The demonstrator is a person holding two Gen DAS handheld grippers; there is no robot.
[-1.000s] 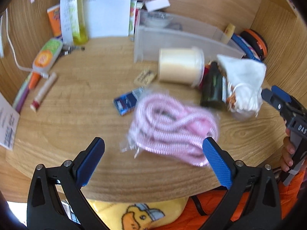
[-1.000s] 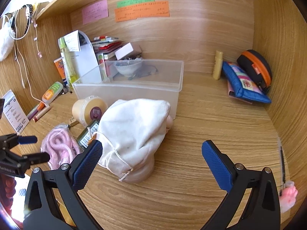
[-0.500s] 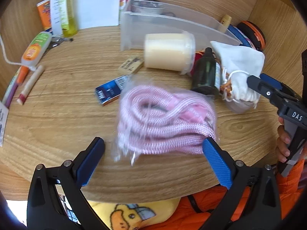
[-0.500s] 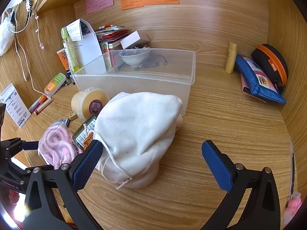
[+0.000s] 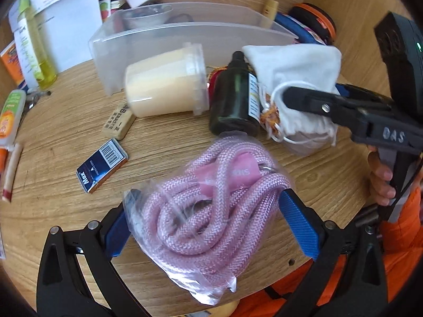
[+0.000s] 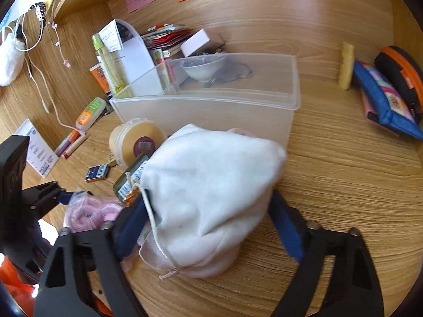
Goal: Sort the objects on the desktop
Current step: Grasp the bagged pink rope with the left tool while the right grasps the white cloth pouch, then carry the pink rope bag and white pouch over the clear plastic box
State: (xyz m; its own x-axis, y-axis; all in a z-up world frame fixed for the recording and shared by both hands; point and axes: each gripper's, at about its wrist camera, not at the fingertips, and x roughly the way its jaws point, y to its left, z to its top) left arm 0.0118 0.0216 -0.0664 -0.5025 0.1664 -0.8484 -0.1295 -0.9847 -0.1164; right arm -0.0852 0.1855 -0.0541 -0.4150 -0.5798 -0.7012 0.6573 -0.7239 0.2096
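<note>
A pink rope in a clear plastic bag (image 5: 211, 211) lies between the fingers of my left gripper (image 5: 208, 216), which has closed on it near the desk's front edge. It also shows in the right wrist view (image 6: 90, 211). My right gripper (image 6: 208, 222) has closed around a white drawstring pouch (image 6: 211, 185), also visible in the left wrist view (image 5: 296, 79). A dark green bottle (image 5: 235, 100) and a cream tub (image 5: 164, 84) lie beside the pouch. A clear plastic bin (image 6: 211, 105) stands behind them.
A small blue box (image 5: 101, 169) and an eraser (image 5: 119, 120) lie on the wooden desk (image 5: 66, 185). Tubes and pens lie at the left (image 5: 8, 116). A blue pouch (image 6: 383, 97) and an orange-trimmed case (image 6: 399, 68) rest at the right wall.
My left gripper moved forward and closed on the bagged pink rope. My right gripper moved forward and closed around the white pouch.
</note>
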